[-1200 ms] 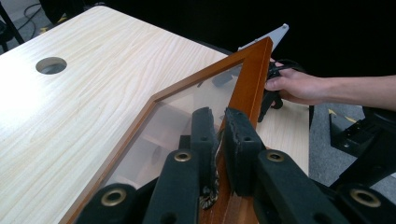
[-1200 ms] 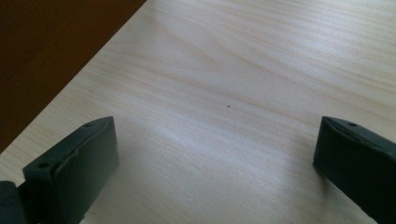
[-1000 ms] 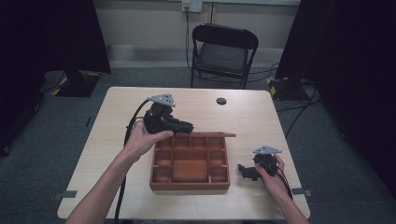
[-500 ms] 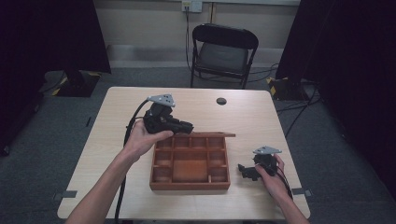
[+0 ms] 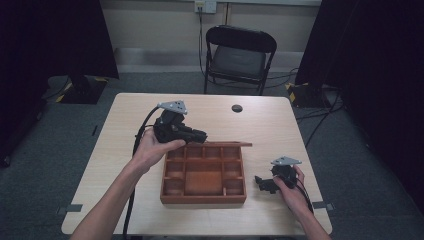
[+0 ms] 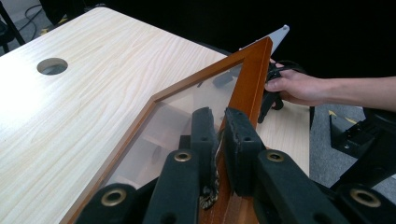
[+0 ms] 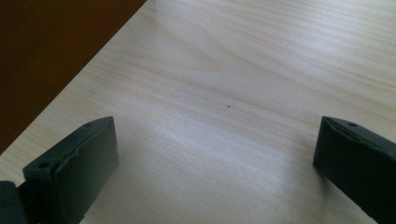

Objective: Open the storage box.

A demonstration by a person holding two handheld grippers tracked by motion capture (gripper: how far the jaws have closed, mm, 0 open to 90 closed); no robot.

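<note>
A wooden compartment box (image 5: 202, 199) sits on the table, slightly right of centre. Its glass lid in a wooden frame (image 5: 235, 144) stands lifted along the box's far edge. My left gripper (image 5: 200, 135) is shut on that frame. In the left gripper view the pads (image 6: 240, 135) pinch the frame rail (image 6: 252, 79), with the glass pane to their left. My right gripper (image 5: 260, 181) rests on the table right of the box, pointing toward it. In its own view the right gripper (image 7: 215, 149) is open over bare wood, with the box's brown side (image 7: 51, 51) at upper left.
A black folding chair (image 5: 239, 55) stands behind the table. A round cable hole (image 5: 237, 108) lies near the far edge, and shows in the left gripper view (image 6: 52, 66) too. Dark curtains flank both sides. A cable (image 5: 137, 145) trails from the left gripper.
</note>
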